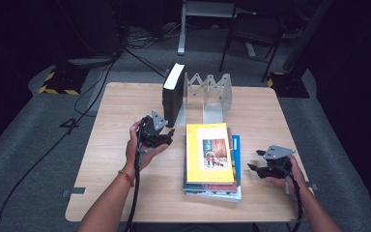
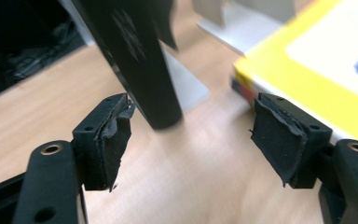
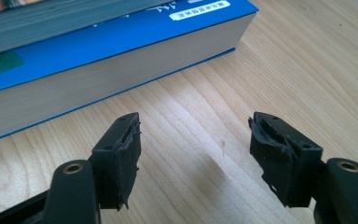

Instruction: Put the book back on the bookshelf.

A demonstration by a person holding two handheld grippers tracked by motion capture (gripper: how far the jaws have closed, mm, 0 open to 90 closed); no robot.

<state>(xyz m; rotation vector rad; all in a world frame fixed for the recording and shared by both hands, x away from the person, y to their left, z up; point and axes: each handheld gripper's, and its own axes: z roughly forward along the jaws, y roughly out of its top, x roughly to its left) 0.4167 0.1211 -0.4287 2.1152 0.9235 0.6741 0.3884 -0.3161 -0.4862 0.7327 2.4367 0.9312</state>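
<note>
Grippers both released, nothing between the pads.

Left gripper [image 1: 170,131] sits centre-left of the high view, held in the person's left hand [image 1: 142,150], tips just beside the lower end of the black book [image 1: 173,94]. That book stands upright at upper centre, leaning against the silver accordion book rack [image 1: 217,92]. In the left gripper view the jaws stand wide apart at the bottom of the frame with bare table [image 2: 186,177] between them; black book's [image 2: 140,56] lower corner is ahead of the left pad, close, not gripped.

Right gripper [image 1: 254,160] is at right of the high view, tips pointing toward the stack, apart from it. In the right gripper view the jaws are spread, wood grain between them, blue book [image 3: 98,60] across the upper left, not touched.

Stack of books [image 1: 211,162] lies flat in centre frame, yellow book [image 1: 208,152] on top, blue one under it and sticking out on the right side.
</note>
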